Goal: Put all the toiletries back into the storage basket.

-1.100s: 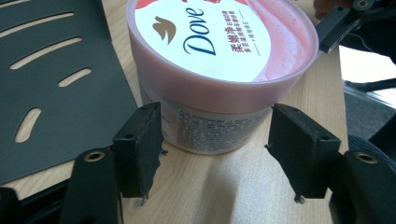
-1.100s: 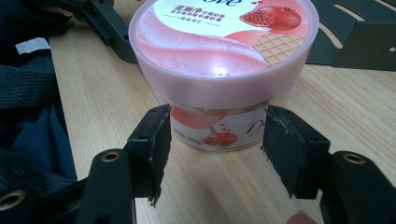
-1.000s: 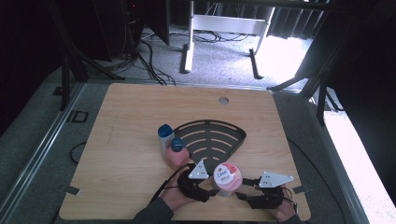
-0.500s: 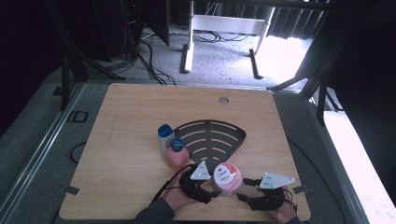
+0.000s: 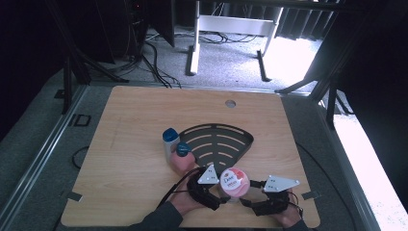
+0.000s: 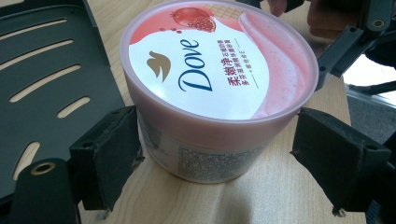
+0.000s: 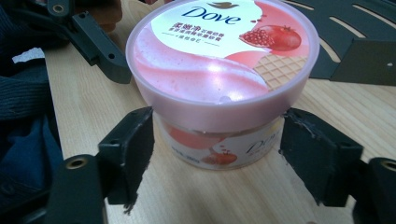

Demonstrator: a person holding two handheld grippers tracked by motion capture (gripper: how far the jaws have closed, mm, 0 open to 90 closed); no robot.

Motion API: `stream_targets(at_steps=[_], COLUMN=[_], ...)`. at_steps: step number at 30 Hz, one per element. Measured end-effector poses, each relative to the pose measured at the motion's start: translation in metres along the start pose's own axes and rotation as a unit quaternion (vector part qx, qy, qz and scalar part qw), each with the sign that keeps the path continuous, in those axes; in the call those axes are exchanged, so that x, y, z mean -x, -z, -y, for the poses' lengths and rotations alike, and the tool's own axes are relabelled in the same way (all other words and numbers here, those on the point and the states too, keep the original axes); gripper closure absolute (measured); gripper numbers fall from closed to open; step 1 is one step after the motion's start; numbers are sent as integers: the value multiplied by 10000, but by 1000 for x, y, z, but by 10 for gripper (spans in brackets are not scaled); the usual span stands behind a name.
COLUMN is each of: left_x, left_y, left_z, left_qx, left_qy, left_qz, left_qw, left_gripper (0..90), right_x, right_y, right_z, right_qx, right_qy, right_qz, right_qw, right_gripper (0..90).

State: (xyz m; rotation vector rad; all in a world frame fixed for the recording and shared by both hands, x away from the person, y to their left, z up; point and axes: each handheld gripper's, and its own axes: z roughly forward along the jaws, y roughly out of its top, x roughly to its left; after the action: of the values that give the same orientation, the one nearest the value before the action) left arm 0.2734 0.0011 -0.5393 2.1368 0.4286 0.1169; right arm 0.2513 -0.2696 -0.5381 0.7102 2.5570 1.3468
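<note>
Both grippers' jaws just opened off the pink tub (image 6: 219, 88), label legible close-up.

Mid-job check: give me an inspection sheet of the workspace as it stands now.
Surface: wooden table, with a round hole near the far edge.
Job's things: pink Dove tub upright on the table, lid on.
Clutter: black slotted rack; blue-capped bottle and pink bottle beside it.
Grippers: left gripper and right gripper flank the tub, jaws just opened, pads off its wall.
Cables: one trails from the left gripper; more on the floor beyond.
Surroundings: grey carpet, dark frames, bright patch at right.
</note>
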Motion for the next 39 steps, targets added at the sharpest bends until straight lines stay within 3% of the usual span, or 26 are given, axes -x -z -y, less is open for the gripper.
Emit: stream_targets(at_steps=[8,9,17,20,24,32,35,39], left_x=[-1,0,0,1,0,3,4,6], left_y=[-5,-6,-7,-12,-13,-10,-10,-9], left_z=[0,0,0,2,3,0,0,1], left_qx=[-33,-49,-61,-199,-170,-54,-48,-51], left_qy=[-19,-102,-143,-227,-188,-200,-265,-284], left_qz=[43,-36,-61,-153,-134,-260,-309,-333], left_qw=[10000,9999,9999,9994,9996,9994,9992,9990], left_gripper=[130,126,121,122,114,117,120,121], right_x=[0,0,-1,-1,-1,0,-2,-4], right_y=[-5,-5,-7,-10,-14,-11,-9,-9], right_z=[-2,-3,-3,-3,-3,-4,-6,-6], right_qx=[-41,-58,-78,-152,-262,-157,-140,-160], right_qy=[82,92,140,182,194,151,290,298], right_qz=[38,45,107,176,186,174,272,269], right_qw=[10000,9999,9998,9996,9993,9996,9991,9991], right_gripper=[192,187,176,164,154,169,178,179])
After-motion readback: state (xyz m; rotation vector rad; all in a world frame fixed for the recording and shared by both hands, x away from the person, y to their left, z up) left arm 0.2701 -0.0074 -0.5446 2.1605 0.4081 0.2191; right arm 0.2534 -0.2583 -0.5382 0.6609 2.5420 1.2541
